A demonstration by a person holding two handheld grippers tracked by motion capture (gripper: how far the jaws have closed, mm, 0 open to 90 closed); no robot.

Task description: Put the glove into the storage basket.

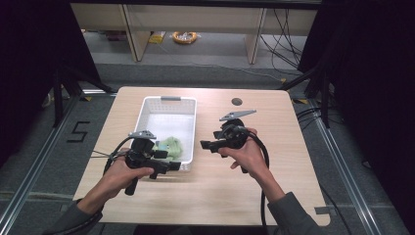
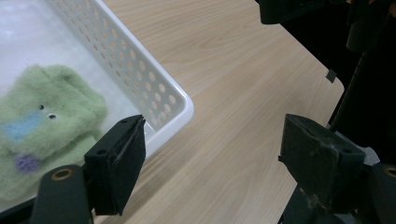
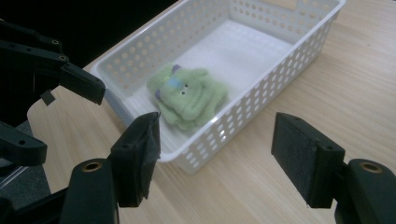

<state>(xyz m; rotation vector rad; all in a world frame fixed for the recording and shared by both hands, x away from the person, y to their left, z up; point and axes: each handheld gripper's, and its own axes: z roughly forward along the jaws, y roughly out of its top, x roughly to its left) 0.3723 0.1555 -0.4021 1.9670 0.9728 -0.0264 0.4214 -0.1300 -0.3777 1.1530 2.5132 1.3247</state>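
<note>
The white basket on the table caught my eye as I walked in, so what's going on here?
A person sits at a wooden table with a two-jaw gripper in each hand. A green plush toy lies in the near end of the white perforated basket. The left gripper hovers at the basket's near corner and the right gripper just beside its right wall. Both are open and hold nothing.

You sit in a lab-style recording bay: a light wood table [image 1: 215, 191] stands between black curtains [image 1: 34, 58], metal floor rails [image 1: 44, 147] run along both its side edges, a taped "5" [image 1: 78, 131] marks the grey floor, and loose cables [image 1: 286, 41] trail beyond the far edge.
</note>
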